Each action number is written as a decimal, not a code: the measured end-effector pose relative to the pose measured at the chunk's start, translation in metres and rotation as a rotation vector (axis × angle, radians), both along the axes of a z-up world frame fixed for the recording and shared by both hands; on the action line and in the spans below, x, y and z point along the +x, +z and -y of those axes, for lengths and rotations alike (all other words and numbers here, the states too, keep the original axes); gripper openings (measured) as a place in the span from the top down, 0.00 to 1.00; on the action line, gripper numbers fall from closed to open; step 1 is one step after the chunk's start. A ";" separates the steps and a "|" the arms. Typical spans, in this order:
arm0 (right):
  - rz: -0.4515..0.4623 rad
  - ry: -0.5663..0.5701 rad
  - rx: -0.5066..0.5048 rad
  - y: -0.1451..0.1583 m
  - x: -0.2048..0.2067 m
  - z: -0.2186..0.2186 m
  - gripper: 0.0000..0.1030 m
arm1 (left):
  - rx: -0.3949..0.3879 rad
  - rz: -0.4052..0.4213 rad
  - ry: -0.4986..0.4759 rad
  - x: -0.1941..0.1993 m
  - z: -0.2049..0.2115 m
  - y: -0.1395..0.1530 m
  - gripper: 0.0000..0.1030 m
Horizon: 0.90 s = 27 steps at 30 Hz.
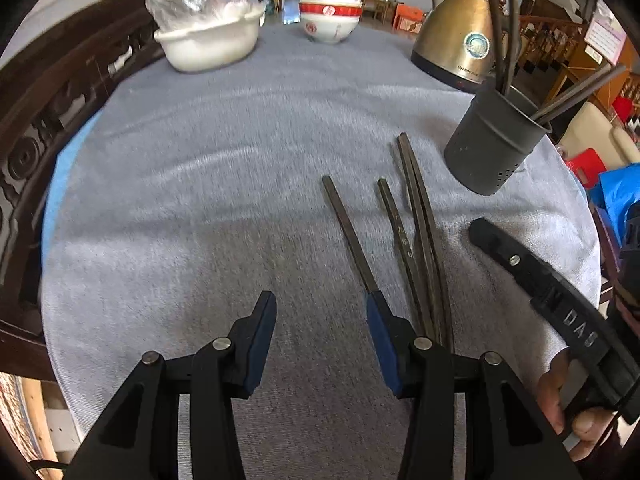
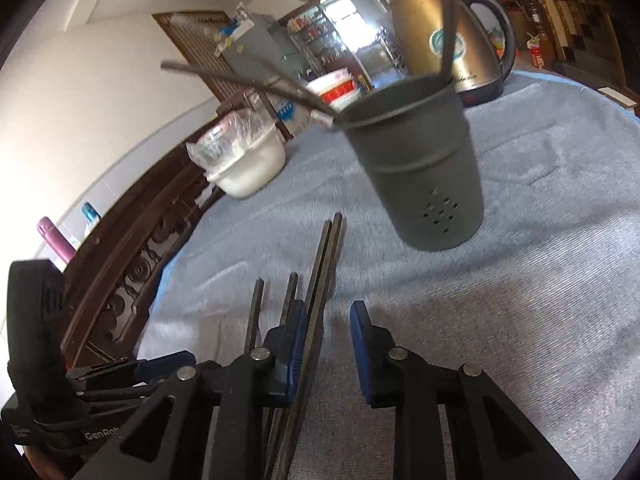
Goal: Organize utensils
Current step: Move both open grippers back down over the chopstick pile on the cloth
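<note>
1. Left gripper [image 1: 320, 340]: black plastic linkage arms, silver round pivot screws, blue pads lining the jaws.
2. Right gripper [image 2: 328, 350]: same black body, raised lettering along one arm.
3. Bare-skinned hand [image 1: 568, 408], lower right of the left wrist view.

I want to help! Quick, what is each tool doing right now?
Left tool: open, holding nothing.
Right tool: open, holding nothing; the chopsticks lie loose on the table.

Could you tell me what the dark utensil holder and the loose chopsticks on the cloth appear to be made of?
The utensil holder looks like matte dark grey painted metal, possibly plastic: thin rolled rim, pressed ridge, punched drain holes. The chopsticks look like dark wood or composite: square-cut ends, dull brown sheen, faint markings on one.
</note>
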State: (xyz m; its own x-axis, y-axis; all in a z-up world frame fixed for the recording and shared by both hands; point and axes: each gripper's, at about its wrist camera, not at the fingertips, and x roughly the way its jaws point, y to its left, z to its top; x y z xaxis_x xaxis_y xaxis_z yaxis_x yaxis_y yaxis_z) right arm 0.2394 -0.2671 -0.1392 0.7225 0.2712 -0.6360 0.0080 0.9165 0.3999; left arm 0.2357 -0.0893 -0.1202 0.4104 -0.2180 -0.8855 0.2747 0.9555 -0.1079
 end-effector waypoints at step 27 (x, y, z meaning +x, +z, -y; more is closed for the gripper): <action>-0.122 0.110 -0.146 -0.013 0.013 -0.033 0.77 | 0.030 -0.043 0.026 0.002 0.003 -0.007 0.53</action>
